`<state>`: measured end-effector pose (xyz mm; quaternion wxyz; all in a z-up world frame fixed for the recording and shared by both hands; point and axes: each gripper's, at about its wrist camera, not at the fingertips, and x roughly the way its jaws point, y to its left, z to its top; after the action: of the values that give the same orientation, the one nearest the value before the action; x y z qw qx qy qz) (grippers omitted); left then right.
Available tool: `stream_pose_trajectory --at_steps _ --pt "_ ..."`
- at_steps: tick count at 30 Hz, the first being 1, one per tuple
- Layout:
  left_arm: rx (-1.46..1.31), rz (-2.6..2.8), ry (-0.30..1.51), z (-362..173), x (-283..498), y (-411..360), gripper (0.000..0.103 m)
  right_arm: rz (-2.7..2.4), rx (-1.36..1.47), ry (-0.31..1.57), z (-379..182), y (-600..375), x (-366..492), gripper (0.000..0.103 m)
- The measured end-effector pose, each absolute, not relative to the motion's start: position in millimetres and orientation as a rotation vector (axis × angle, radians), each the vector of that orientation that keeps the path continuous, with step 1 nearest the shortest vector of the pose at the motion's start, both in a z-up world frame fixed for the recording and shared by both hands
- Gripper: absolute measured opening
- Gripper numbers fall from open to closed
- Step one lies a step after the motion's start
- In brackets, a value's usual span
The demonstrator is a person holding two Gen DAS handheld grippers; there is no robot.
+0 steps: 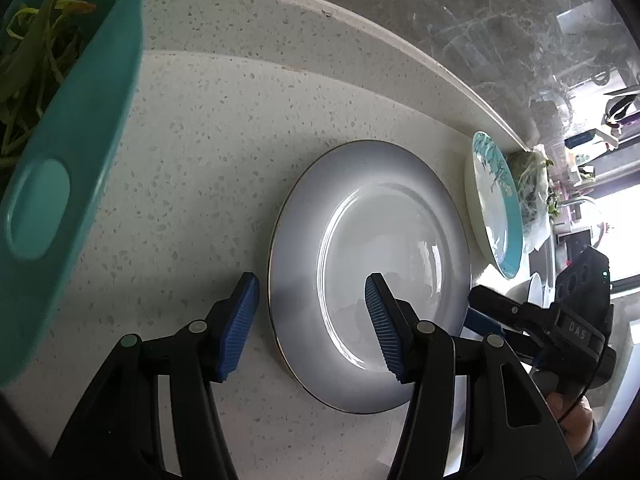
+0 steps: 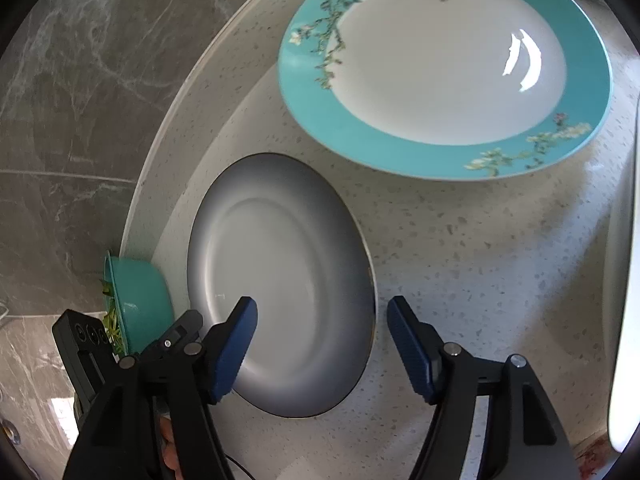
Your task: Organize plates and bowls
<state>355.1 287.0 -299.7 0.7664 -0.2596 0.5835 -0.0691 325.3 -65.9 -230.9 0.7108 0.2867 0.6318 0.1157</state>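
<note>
Fingers of the left tool (image 1: 312,320) stand spread apart and grasp nothing: its own left pad sits over bare speckled counter (image 1: 192,168) just off the rim of the grey plate (image 1: 368,272), while its right pad hangs over the plate's pale well. The grey plate lies flat on the counter directly ahead of this tool and a little to its right. The right tool (image 2: 322,338) is likewise released, jaws wide, with its left pad over the same grey plate (image 2: 280,272) and its right pad over bare counter (image 2: 480,260) beside the plate's edge; so the two tools flank the plate from opposite sides, and the right tool shows in the left wrist view at the plate's far right rim. Ahead of the right tool, beyond the grey plate and apart from it, rests the teal-rimmed plate (image 2: 448,64) with a blossom pattern and a white centre. Off to the left tool's left, close to its camera, stands a teal bowl (image 1: 68,168) holding green vegetable strips (image 1: 36,60). Behind everything rises a grey marble wall (image 1: 460,12).
</note>
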Motion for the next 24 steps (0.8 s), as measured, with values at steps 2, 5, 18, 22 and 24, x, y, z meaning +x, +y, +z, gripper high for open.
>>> stream_pose_trajectory --at_steps 2,5,18,22,24 --pt "-0.559 -0.144 1.27 -299.8 357.9 287.4 0.048 0.261 0.625 1.407 -230.4 -64.6 325.4 0.064" --pt "-0.548 -0.144 1.272 -300.5 362.6 286.3 0.037 0.257 0.584 1.419 -229.7 -61.9 325.5 0.053" --pt "-0.532 -0.117 1.275 -300.7 355.6 303.7 0.019 0.22 0.537 1.437 -232.8 -69.2 328.8 0.02" --pt "-0.558 -0.095 1.264 -301.7 354.9 305.7 0.019 0.228 0.501 1.426 -231.1 -68.0 328.2 0.02" --pt "-0.536 -0.094 1.262 -300.8 354.1 303.3 0.019 0.231 0.489 1.418 -230.6 -66.9 327.0 0.02"
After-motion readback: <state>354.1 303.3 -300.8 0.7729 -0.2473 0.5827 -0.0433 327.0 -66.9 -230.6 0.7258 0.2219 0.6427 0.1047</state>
